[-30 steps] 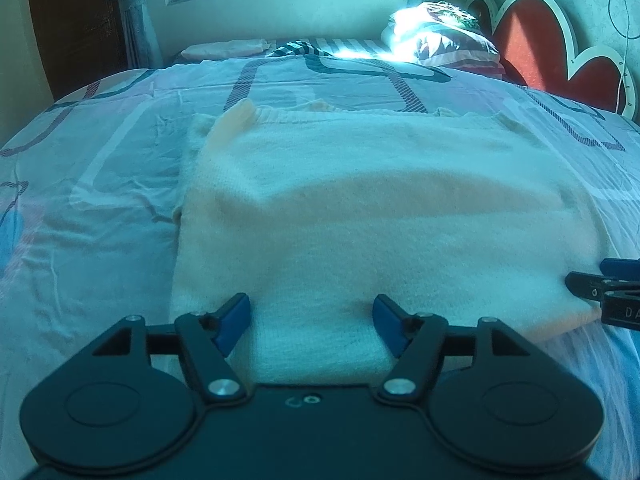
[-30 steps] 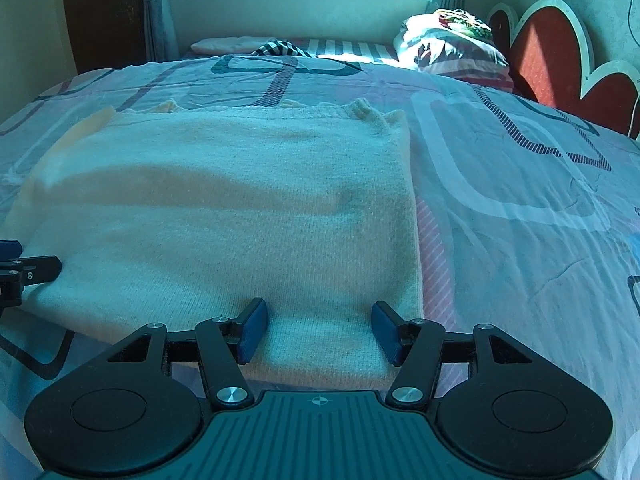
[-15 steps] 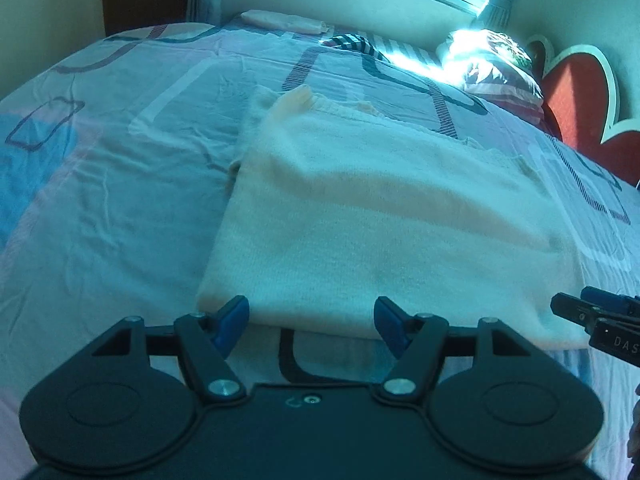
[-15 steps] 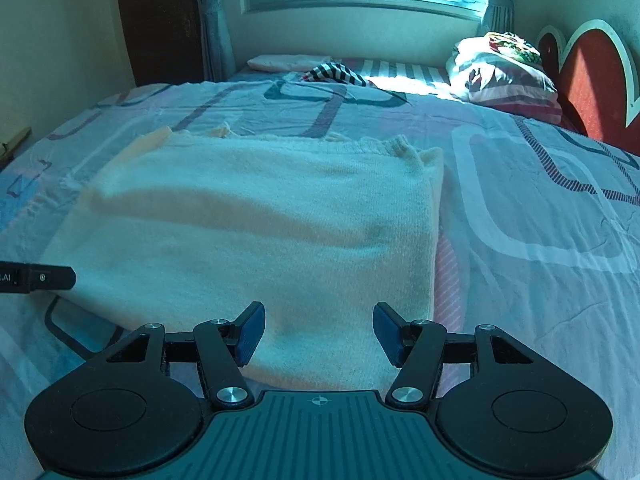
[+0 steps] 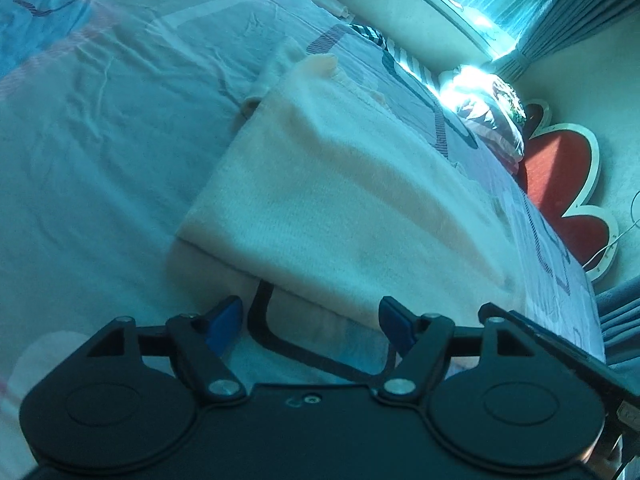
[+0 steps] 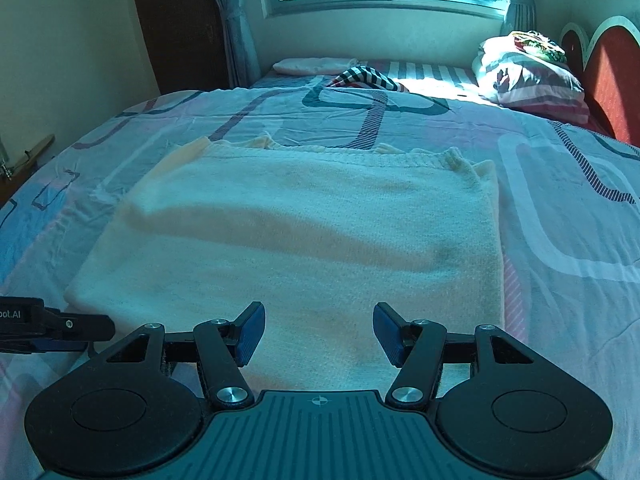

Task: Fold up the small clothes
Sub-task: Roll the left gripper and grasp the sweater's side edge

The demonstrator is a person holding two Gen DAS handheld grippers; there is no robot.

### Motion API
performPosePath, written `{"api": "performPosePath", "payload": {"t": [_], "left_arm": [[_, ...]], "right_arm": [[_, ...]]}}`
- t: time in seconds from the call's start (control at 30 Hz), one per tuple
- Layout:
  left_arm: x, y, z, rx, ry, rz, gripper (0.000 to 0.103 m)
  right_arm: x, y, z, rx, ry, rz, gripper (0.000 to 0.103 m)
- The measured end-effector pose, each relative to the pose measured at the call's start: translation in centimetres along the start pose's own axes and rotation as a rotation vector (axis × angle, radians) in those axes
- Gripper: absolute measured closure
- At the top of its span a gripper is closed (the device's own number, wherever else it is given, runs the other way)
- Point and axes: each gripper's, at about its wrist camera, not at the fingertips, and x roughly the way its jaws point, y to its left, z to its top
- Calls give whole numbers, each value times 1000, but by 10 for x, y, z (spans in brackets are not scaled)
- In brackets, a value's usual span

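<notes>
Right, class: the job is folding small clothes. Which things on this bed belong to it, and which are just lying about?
Part of the job:
- cream knitted garment, flat on the bed sheet
- left gripper, fingers apart, empty
- right gripper, fingers apart, empty

Just lying about:
- striped cloth
- pillow
- headboard
- pale folded cloth

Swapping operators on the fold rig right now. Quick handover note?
Left gripper: open, nothing between its pads; jaws have just been opening further, aimed at the sweater's near left corner.
Right gripper: open, empty, over the near edge.
Cream knit sweater: flat on the patterned bedsheet, doubled over into a neat rectangle, ribbed hem at the far edge.
Done: at least one fold, judging by the layers.
Left: probably one more fold to make it compact; a striped garment lies by the window.
</notes>
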Motion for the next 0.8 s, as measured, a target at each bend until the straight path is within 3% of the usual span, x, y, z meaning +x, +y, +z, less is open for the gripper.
{"api": "performPosePath", "payload": {"t": [0.17,0.3,0.43,0.47,0.63,0.7,0.8], "left_arm": [[14,7,12,-66,-61,-98,24],[26,15,20,-112,-111,-151,37],[37,17,29,-123,-151,-197,40],[40,18,31,-131,-159,-203,43],[52,38,35,-217,-163,-233,89],[54,43,36,-228,-160,-236,94],[54,38,37,-208,-164,-232,95]], "right_arm": [[14,12,11,-3,-1,-20,43],[28,20,24,7,-12,-40,43],[47,30,42,-12,-28,-81,43],[52,31,46,-12,-35,-96,43],[78,37,53,-34,-17,-185,43],[95,37,44,-60,24,-219,42],[93,38,41,-69,10,-229,39]]}}
